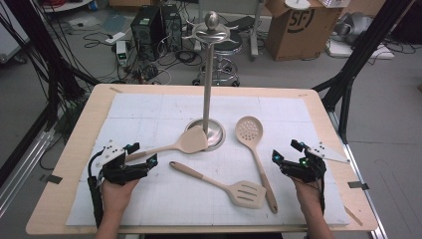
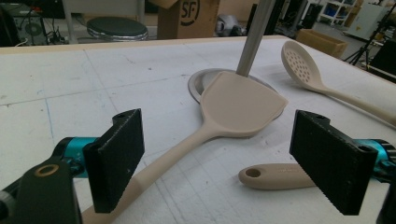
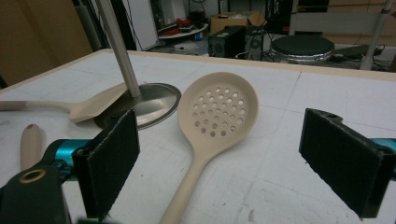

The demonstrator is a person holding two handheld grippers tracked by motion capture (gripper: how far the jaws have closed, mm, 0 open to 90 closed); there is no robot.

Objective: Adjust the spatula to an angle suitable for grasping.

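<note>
Three beige utensils lie on the white mat of the tabletop [image 1: 74, 149], by a steel rack [image 1: 208, 74] with hooks at its top. The left claw [image 1: 142, 157] stands wide open astride the turner [image 2: 243, 105] handle, pads off it; the turner's blade rests on the rack's base plate. The right claw [image 1: 286, 157] is likewise wide open and holds nothing, aimed at the skimmer [image 3: 217, 112], whose handle runs down between its jaws in the right gripper view. A slotted spatula [image 1: 244, 191] lies between the two hands, untouched.

Judgement: the step in hand is the approach to grasp, apparently for hanging the utensils on the rack. Next move calls for the left claw to lower squarely over the turner handle and close firmly before lifting, keeping the blade clear of the pole.
</note>
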